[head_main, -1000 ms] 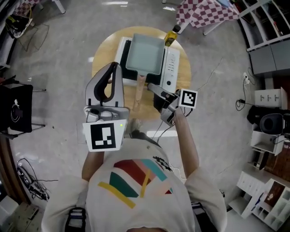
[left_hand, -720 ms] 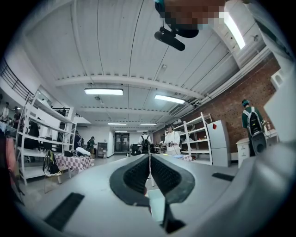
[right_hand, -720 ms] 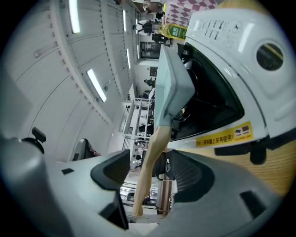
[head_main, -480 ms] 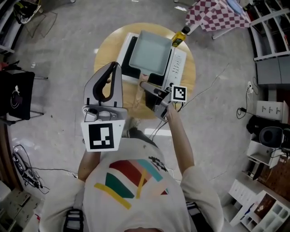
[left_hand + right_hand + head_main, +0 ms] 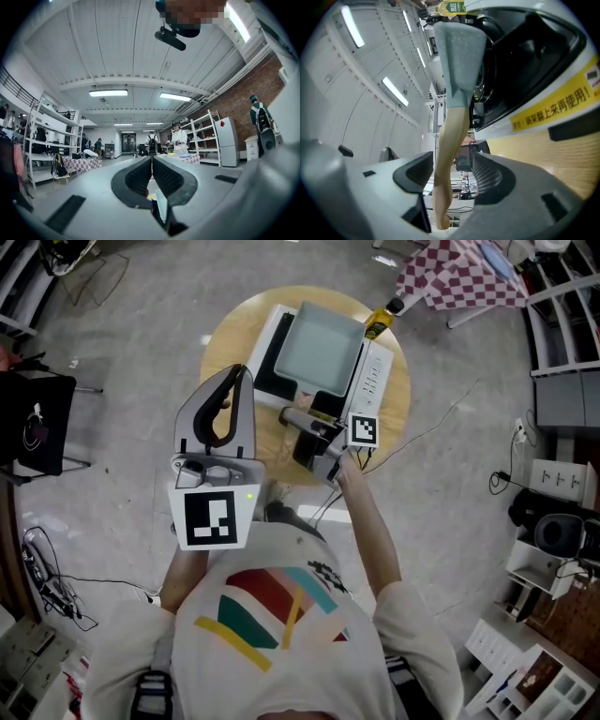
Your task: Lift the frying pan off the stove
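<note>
SET TO LIFT: The right claw (image 5: 302, 423) stands wide around the wooden handle (image 5: 449, 140) of the frying pan (image 5: 319, 351). Its jaws have just been opening and neither pad presses the wood. The pan itself sits ahead of the claw, flat on the white stove (image 5: 375, 381) on the round wooden surface (image 5: 234, 334). The left claw (image 5: 151, 161), closed on nothing, is held up well off to the side. The danger probably lies in the grip. The handle is rounded and the claw takes it toward the free end, so a loose or off-centre squeeze could let the pan's weight twist it and dip the far edge as it rises. A yellow bottle (image 5: 382, 322) stands just beyond the pan's far corner — a swing that way could topple it, and a dragged pan might shift the stove.
</note>
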A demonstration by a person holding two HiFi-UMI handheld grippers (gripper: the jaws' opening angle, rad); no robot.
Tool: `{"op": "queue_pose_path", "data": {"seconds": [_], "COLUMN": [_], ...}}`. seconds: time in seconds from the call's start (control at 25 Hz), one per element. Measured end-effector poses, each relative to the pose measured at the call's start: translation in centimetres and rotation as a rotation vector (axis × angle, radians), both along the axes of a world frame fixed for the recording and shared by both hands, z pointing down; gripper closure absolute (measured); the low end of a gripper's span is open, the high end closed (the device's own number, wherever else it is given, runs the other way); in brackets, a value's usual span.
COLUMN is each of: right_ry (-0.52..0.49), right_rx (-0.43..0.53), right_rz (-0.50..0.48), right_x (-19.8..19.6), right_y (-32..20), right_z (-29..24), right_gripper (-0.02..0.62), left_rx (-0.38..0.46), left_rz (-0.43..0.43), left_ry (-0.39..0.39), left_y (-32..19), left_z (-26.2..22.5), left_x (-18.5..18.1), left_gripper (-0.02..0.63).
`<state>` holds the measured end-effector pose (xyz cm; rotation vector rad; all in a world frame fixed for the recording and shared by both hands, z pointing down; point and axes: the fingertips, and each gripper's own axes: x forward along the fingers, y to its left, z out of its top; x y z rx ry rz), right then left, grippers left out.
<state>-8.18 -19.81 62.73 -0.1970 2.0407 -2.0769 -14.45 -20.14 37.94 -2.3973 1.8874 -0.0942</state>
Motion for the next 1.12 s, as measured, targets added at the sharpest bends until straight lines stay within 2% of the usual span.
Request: {"op": "queue_pose_path", "data": {"seconds": [0.08, 0.4, 0.72, 0.92, 1.12], "right_ry": [-0.013, -0.107, -0.114, -0.101, -0.092], "right_rx": [-0.031, -0.088, -0.104, -0.082, -0.1], "right_rz": [0.0, -0.018, -0.04, -0.022, -0.03], "right_x": [-0.3, -0.6, -0.6, -1.0, -1.0], "right_y": [0.1, -0.1, 0.2, -0.3, 0.1], "right_z": [0.1, -1.0, -1.2, -0.9, -1.2], "right_gripper": [0.369, 0.549, 0.552, 0.554, 0.557], "left_rx": [-0.004, -0.012, -0.016, -0.041, -0.02], "left_rz": [-0.004, -0.018, -0.019, -0.022, -0.024], "left_ry": [0.0, 0.003, 0.005, 0.035, 0.004], "left_y": [0.0, -0.3, -0.3, -0.4, -0.4], "left_z": [0.1, 0.8, 0.8, 1.3, 1.0], "left_x": [-0.2, -0.6, -0.8, -1.5, -1.2], "left_gripper": [0.598, 0.598, 0.598, 0.598, 0.598]}}
